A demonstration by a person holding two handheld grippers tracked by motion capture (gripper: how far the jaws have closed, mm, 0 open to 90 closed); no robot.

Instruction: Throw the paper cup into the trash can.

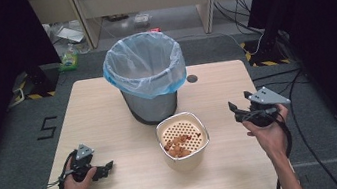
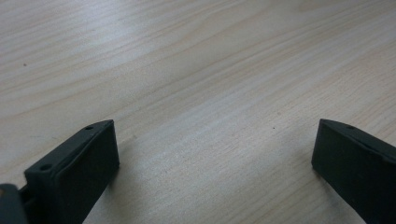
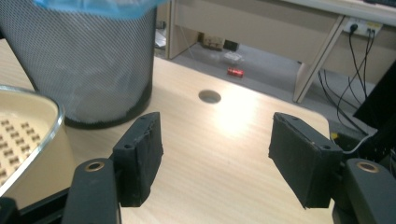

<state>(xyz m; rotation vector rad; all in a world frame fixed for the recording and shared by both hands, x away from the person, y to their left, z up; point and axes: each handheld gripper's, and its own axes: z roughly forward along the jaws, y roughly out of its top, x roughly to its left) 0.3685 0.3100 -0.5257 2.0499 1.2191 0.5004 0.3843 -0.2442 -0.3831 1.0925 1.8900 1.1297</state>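
Cream pot (image 1: pixel 182 140) with a holey tray and brown bits sits mid-table (image 1: pixel 108 108), just in front of the bin (image 1: pixel 146 75). Right gripper (image 1: pixel 237 110) near the pot's right side — 2 jaws wide, nothing between. Left gripper (image 1: pixel 108 167) low over the wood — jaws wide, holding nothing.

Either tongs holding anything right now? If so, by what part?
Nothing held. Left tongs stand open over bare wooden table; right tongs open beside the cream perforated-insert container, not touching it.

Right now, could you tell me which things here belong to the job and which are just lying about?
In the job: cream container with food scraps, lined mesh bin, right hand-held gripper, open beside the container.

Lying about: red can, green bottle, both on the floor.
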